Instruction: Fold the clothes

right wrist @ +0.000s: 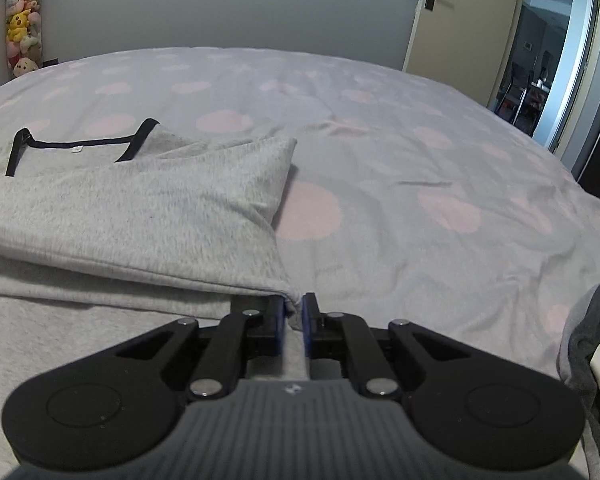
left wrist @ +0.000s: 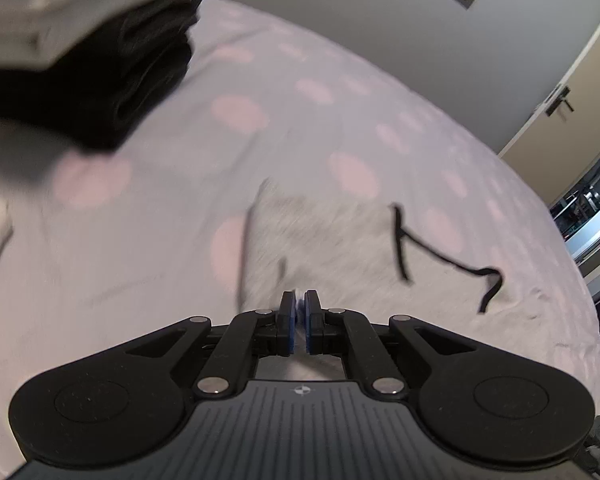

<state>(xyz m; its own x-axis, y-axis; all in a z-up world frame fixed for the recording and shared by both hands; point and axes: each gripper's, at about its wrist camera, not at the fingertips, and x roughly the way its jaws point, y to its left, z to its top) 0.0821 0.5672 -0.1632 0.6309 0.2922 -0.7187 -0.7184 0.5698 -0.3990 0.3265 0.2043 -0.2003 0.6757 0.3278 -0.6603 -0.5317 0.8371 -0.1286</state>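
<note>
Both grippers, left (left wrist: 299, 300) and right (right wrist: 294, 304), pinch the grey shirt (right wrist: 140, 200); only the left view shows the folded stack (left wrist: 100, 52).

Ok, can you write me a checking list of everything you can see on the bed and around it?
Surface: bed cover, pale with pink spots, wrinkled.
Job's things: grey top with black trim, partly folded over itself on the bed.
Clutter: stack of folded clothes, white on black; dark garment at the right edge.
Grippers: left gripper closed on grey fabric; right gripper pinching the grey top's folded corner.
Cables: nothing seen.
Surroundings: grey wall, open door, plush toys hanging in the left corner.
</note>
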